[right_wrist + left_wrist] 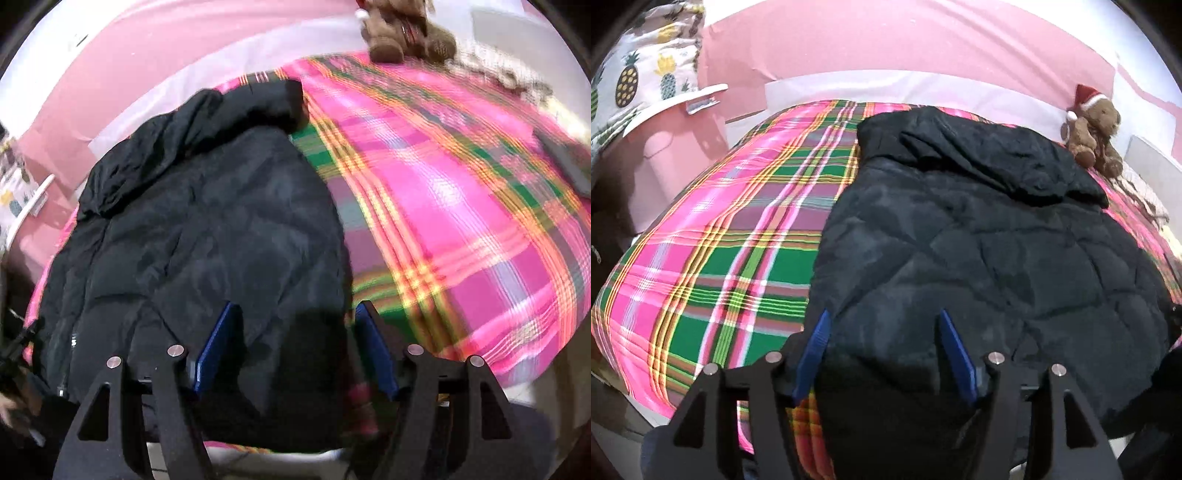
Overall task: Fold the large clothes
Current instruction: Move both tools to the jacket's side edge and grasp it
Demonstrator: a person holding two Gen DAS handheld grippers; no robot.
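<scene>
Black quilted jacket [979, 240] is being spread on the plaid bedspread [720, 240]; left gripper [882, 350] and right gripper [295, 347], jaws apart, are being positioned over its near hem, likely to be pinched next.

No text, brand, number or sign can be read anywhere in either view. A small white mark shows on the black jacket [73, 342] near its zip edge, too small and blurred to make out.

Teddy bear [406, 33] cropped, bedspread [461, 192] blurred
</scene>
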